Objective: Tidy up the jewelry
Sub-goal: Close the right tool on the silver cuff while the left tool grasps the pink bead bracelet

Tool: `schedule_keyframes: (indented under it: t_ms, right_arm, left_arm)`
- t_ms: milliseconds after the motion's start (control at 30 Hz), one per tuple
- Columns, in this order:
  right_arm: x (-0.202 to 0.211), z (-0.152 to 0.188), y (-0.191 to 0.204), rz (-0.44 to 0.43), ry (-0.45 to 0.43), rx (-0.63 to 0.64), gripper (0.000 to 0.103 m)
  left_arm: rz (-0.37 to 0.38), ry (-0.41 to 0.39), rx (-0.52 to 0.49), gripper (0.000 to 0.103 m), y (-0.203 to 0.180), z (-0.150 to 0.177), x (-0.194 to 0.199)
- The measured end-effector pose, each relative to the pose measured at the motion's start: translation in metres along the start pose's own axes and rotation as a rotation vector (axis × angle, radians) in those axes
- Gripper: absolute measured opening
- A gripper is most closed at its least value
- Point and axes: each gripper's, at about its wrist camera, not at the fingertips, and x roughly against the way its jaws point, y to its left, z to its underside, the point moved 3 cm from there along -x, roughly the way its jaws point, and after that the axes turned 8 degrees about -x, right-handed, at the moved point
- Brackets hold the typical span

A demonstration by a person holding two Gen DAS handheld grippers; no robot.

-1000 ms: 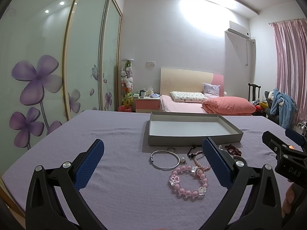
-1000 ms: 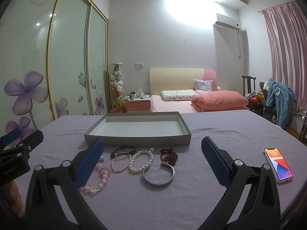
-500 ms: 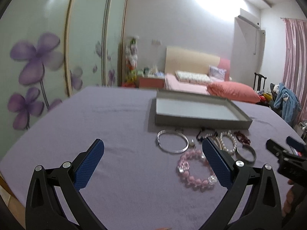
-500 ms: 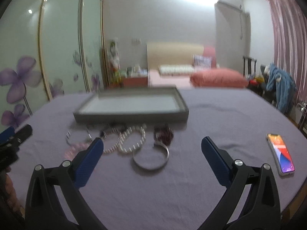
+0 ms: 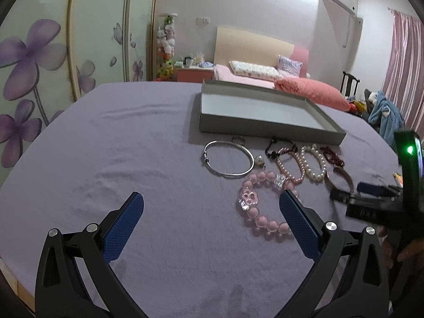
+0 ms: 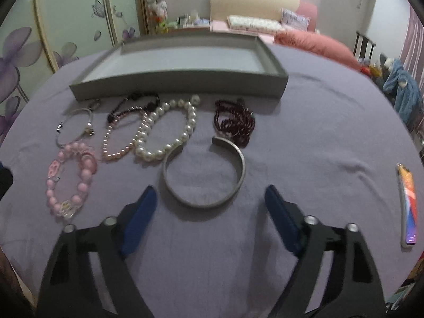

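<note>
Silver cuff (image 6: 204,175) lies flat, gap facing gray tray (image 6: 180,86).

The left gripper (image 5: 211,218) has two black plastic arms with silver round screws and blue textured pads (image 5: 123,226). The right gripper (image 6: 210,209) looks the same; at 3 o'clock in the left view its body carries a green light.
</note>
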Motion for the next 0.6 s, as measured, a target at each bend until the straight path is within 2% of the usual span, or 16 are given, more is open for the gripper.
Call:
schedule_keyframes:
  t_ms: [100, 200, 367, 400, 567, 600]
  right_arm:
    - [-0.002, -0.003, 0.003, -0.002, 0.004, 0.008, 0.075]
    - [0.000, -0.004, 0.005, -0.017, -0.010, 0.024, 0.065]
    - [0.006, -0.002, -0.002, -0.039, -0.011, 0.028, 0.065]
    - [0.004, -0.004, -0.002, -0.041, -0.011, 0.028, 0.065]
    - [0.006, -0.005, -0.004, -0.041, -0.011, 0.027, 0.065]
    - [0.006, -0.005, -0.004, -0.042, -0.011, 0.027, 0.065]
  left_arm:
    - [0.008, 0.023, -0.004, 0.101, 0.000, -0.001, -0.004]
    - [0.023, 0.041, -0.013, 0.101, -0.006, -0.002, -0.009]
    - [0.049, 0.083, -0.043, 0.101, -0.018, -0.004, -0.020]
    - [0.050, 0.093, -0.047, 0.098, -0.020, -0.005, -0.024]
    - [0.060, 0.178, -0.038, 0.074, -0.024, -0.006, -0.045]
    - [0.060, 0.194, -0.032, 0.072, -0.023, -0.005, -0.049]
